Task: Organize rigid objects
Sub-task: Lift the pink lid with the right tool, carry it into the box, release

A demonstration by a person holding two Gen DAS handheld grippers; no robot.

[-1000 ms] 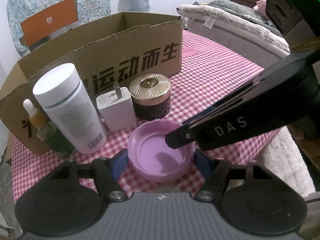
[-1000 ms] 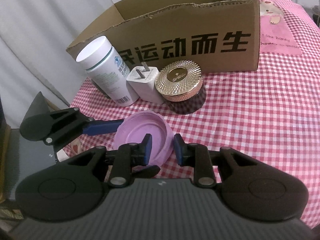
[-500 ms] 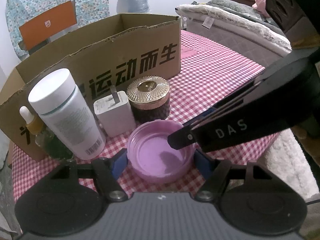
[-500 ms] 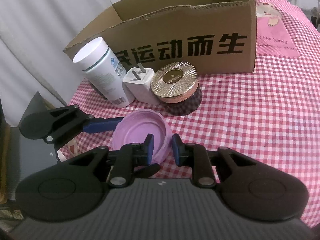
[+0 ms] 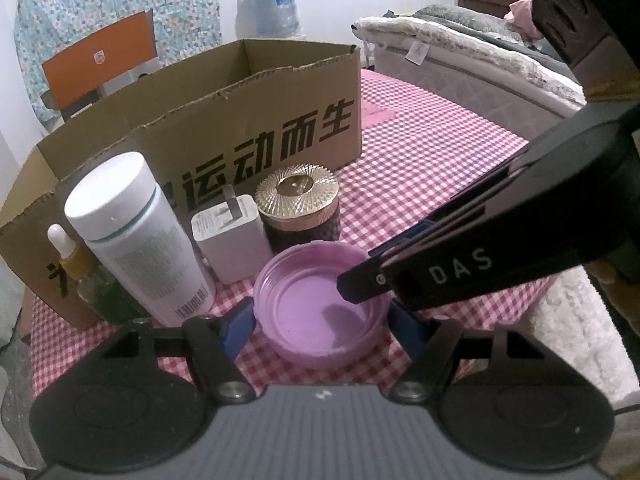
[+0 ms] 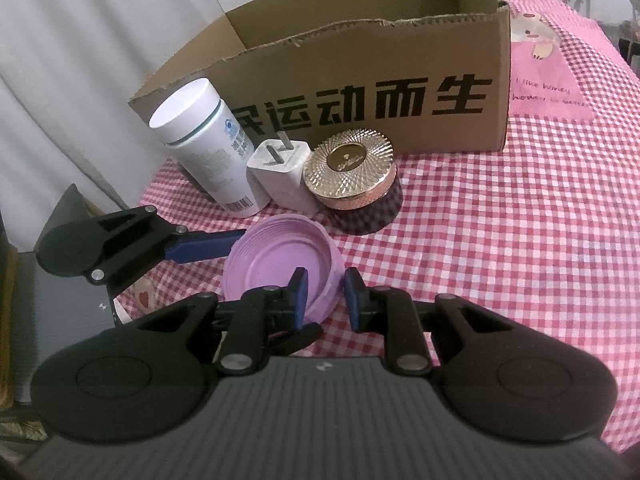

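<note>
Both tongs are on the purple lid (image 5: 320, 308), which lies open side up on the checked cloth (image 6: 500, 240). My left gripper (image 5: 320, 326) straddles it with its blue pads at either flank; I judge they clamp the wall, though I cannot see the contact cleanly on the right side. My right gripper (image 6: 324, 298) is nearly together, one pad inside the lid and one outside, pinching the near rim, and in its view the lid looks tipped up a little at that edge. So I read this as the lid being gripped for a lift, not yet carried. Just beyond it stand the charger (image 5: 230, 246) with its prongs up and the gold-topped jar (image 5: 298, 206), touching or almost so; left of them the white bottle (image 5: 136, 236), and behind that a dropper bottle (image 5: 70, 262). All four sit in a row against the front of the box (image 5: 248, 128). What I can see of the inside of the box holds nothing, so by my reckoning the sorting is barely begun: five things remain outside.
</note>
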